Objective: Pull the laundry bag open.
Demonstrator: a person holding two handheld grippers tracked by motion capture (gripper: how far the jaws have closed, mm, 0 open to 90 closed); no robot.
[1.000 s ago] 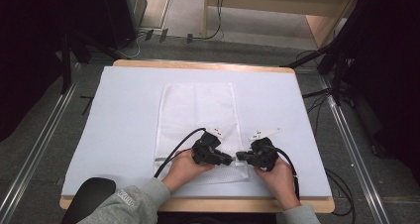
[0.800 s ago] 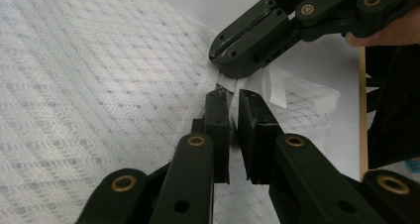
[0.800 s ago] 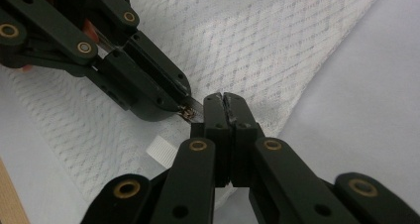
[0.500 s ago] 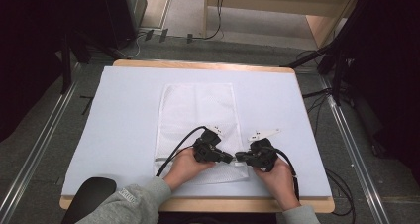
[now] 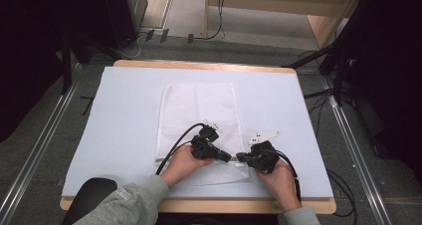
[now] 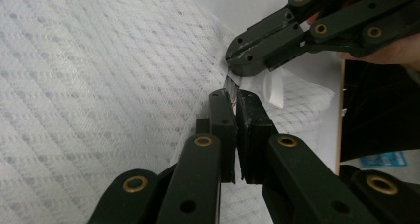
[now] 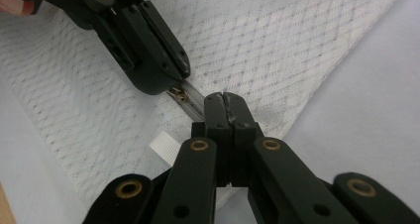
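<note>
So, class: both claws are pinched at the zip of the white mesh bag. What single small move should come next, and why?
Probably draw the left claw steadily along the zip, away from the right claw. Its jaws have just closed at the zip's metal slider, while the right claw clamps the white mesh laundry bag beside it, anchoring the fabric.

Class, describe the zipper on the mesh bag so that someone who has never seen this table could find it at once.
Start at the table under its pale blue cover, then find the white mesh bag lying flat in the middle. Follow the bag to its near edge, where the left gripper and right gripper meet tip to tip. The zipper is the short metallic toothed strip between them, unlike the soft white mesh around it.
</note>
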